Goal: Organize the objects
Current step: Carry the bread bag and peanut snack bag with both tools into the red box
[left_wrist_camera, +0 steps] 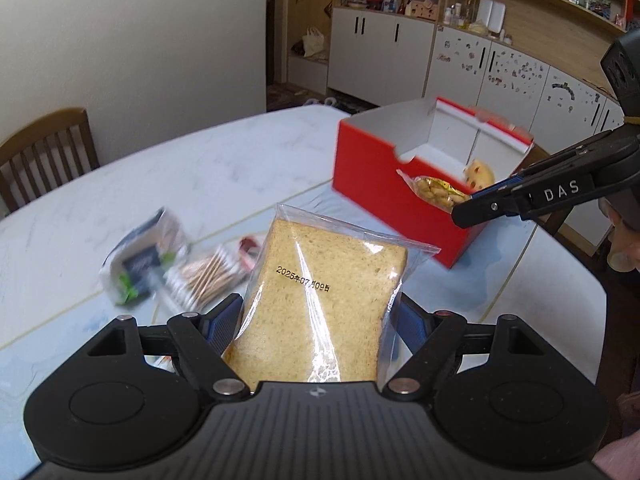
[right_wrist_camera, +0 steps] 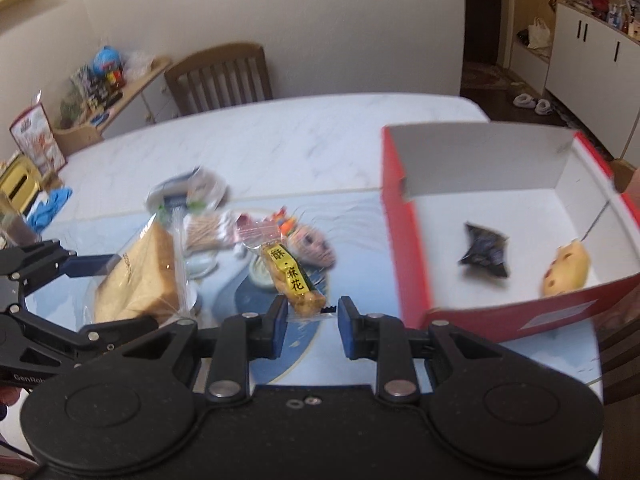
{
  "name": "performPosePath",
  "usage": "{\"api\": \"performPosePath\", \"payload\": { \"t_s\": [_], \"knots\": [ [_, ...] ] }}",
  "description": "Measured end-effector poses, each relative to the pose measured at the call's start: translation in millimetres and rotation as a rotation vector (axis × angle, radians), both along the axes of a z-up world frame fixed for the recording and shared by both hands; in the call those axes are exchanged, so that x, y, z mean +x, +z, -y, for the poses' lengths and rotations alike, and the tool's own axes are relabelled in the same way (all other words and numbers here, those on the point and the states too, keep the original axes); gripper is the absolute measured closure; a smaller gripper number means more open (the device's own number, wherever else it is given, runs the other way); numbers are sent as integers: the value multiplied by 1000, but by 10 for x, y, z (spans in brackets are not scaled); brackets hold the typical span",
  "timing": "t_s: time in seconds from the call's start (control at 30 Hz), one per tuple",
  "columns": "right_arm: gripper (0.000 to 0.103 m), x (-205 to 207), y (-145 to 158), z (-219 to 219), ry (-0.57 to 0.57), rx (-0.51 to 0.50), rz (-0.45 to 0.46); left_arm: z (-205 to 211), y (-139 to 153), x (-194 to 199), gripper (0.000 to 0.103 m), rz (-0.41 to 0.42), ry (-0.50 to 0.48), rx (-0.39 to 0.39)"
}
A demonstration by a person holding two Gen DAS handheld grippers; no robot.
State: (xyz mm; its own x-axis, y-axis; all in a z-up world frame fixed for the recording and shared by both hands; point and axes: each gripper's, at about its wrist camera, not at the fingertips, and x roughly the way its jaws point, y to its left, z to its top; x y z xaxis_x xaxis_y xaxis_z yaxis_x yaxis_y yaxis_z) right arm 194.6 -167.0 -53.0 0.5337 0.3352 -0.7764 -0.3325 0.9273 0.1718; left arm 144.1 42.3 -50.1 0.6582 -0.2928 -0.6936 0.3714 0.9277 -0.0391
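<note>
Marble-patterned table [right_wrist_camera: 280, 140] bears a red box [right_wrist_camera: 404, 248]; left hand-held gripper [left_wrist_camera: 320, 320] clamps bagged bread [left_wrist_camera: 320, 300]; right hand-held gripper [right_wrist_camera: 313, 314] pinches a snack packet [right_wrist_camera: 290, 276].

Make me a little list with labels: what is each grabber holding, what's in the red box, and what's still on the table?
left gripper: shut on the bagged bread slice
right gripper: pinching the clear end of the yellow-labelled snack pack
red box: open, holding a dark wrapped snack and a yellow toy face
table: a packet of toothpicks, a blurred white and blue packet, other small items too blurred to name
</note>
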Motion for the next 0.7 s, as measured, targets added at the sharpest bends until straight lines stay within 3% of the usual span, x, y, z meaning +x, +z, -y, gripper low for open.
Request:
{"api": "performPosePath", "payload": {
  "t_s": [0.33,0.7],
  "knots": [
    [77,182,160,678,-52,31,42,641,206,203,23,24,-1,-3],
    [77,361,116,1337,-95,30,59,1417,381,503,23,63,-32,28]
  ]
}}
